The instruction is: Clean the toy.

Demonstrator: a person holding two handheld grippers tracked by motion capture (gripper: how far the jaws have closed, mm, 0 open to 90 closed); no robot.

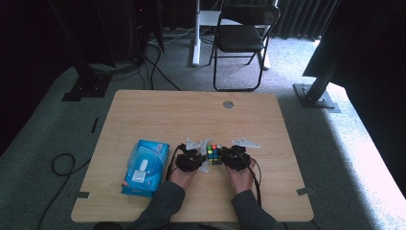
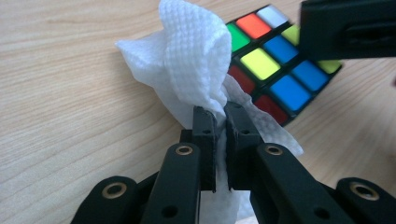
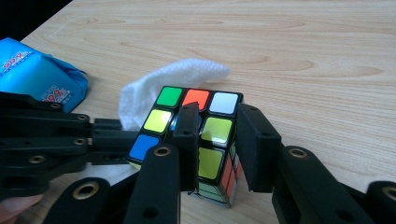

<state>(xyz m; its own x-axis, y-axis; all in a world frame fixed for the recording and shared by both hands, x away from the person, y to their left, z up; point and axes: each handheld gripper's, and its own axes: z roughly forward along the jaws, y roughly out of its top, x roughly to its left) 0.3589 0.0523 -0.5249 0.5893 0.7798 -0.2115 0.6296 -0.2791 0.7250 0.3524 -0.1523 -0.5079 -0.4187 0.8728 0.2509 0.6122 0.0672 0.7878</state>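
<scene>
Between the left gripper's (image 2: 220,116) jaws a white textured wipe (image 2: 194,60) is pinched tight, its bunched upper part rising above the tips and leaning against the puzzle cube (image 2: 275,70). Just to the right, the right gripper (image 3: 219,135) has its jaws clamped on a slice of that cube (image 3: 205,140): one jaw lies across the top face, the other down the side.

Seen from the high view, both grippers, left (image 1: 189,160) and right (image 1: 235,157), sit close together with the cube (image 1: 214,154) between them, near the middle of the desk's (image 1: 191,115) width and toward its near edge. A blue tissue pack (image 1: 146,167) lies just left of the left hand (image 1: 182,177), close enough to crowd that side. Bare wood stretches ahead to the far edge and off to the right; a round grommet (image 1: 228,104) sits near the far edge.

The cube's stickers are scrambled: green, orange and white along one row of the top, yellow-green and blue below, framed in black.
</scene>
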